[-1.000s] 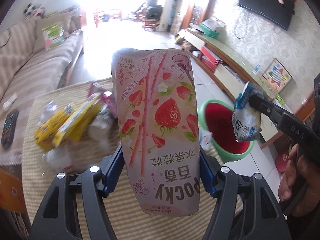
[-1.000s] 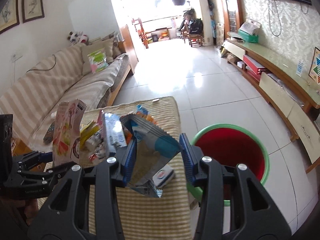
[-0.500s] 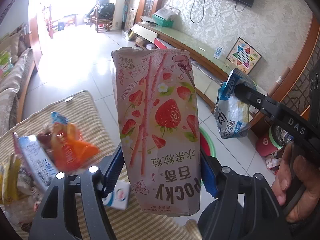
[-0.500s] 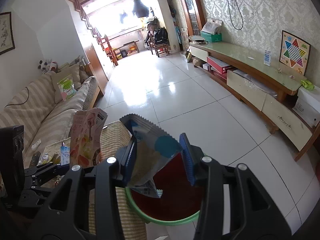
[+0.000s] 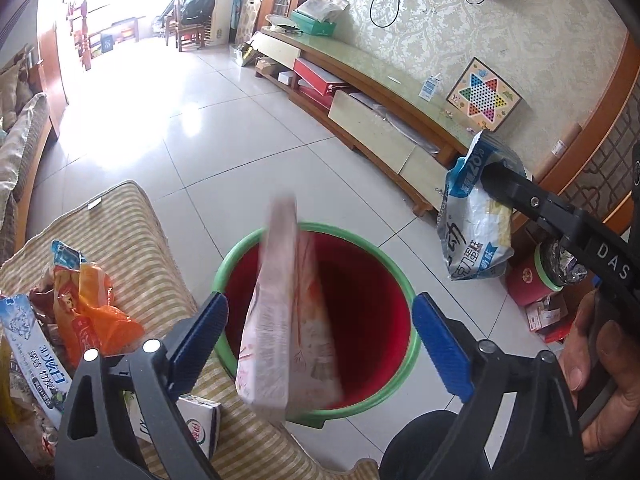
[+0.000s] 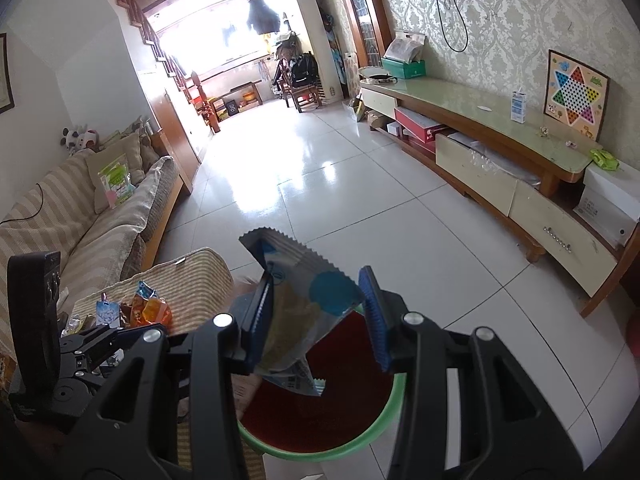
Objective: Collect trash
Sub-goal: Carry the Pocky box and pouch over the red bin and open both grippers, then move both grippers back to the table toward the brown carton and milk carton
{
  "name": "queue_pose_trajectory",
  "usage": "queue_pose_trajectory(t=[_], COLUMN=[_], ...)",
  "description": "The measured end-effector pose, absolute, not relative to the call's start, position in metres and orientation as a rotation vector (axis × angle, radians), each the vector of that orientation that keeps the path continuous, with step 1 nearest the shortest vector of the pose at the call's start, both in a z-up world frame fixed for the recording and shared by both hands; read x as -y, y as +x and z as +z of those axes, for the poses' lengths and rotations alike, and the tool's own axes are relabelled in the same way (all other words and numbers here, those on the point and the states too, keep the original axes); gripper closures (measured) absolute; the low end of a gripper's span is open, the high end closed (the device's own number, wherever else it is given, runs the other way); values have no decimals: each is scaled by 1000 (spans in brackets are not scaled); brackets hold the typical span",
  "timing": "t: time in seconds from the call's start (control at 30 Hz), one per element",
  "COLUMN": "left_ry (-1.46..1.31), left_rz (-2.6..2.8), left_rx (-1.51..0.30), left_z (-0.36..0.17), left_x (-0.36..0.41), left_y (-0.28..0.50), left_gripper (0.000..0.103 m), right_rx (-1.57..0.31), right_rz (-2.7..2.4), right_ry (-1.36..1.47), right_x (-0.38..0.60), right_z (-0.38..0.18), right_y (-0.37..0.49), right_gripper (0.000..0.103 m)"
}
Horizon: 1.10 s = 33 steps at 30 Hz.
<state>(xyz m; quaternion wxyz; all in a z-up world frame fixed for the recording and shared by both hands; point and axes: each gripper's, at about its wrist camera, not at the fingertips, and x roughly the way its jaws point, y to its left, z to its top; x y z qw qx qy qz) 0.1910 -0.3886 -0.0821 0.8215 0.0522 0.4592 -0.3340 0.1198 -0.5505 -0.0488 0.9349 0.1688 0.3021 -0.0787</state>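
The left hand-held gripper (image 5: 318, 322) was spreading wide, so the pink snack box (image 5: 286, 316) it gripped a moment before tumbled free above the red bin (image 5: 402, 280), while the right hand-held gripper (image 6: 318, 316) beyond pinched a blue-and-white wrapper (image 6: 304, 312), next to drop.

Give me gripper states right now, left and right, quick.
Left gripper: jaws opening, pads clear of the pink snack box, which is dropping over the red bin.
Right gripper: closed on the blue-and-white snack bag.
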Motion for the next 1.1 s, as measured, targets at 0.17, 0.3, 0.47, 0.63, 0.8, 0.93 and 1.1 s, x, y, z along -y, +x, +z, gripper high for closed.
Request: queue_pose_trajectory(t=[0.17,0.3,0.47,0.63,0.8,0.93,1.1], left_ry=[82,59,41,35,28,18,-27], left_rz=[-668,-641,-618,-577,-522,-474,-388], left_rx=[-971,-953,-944,-922,-900,-882,-864], left_z=[-82,-76,-69,-63,-54,-49,-50], left_x=[371,351,325,285,242,201,141], left_y=[195,197,194,179,161,143,121], left_gripper=[12,12,12,10,8,8,8], right_rx=[-640,-635,-605,-630,-659,-683,-712], right_rz=[-146,-165,-179,-176,-154,-113,0], right_ry=[346,327,293,254,225,200,214], right_x=[543,533,519,496,462,426,381], right_z=[-55,-55,-44,-42,-45,-48,-50], right_y=[125,124,121,124,127,126,126], right_gripper=[59,20,5,5,5,5,5])
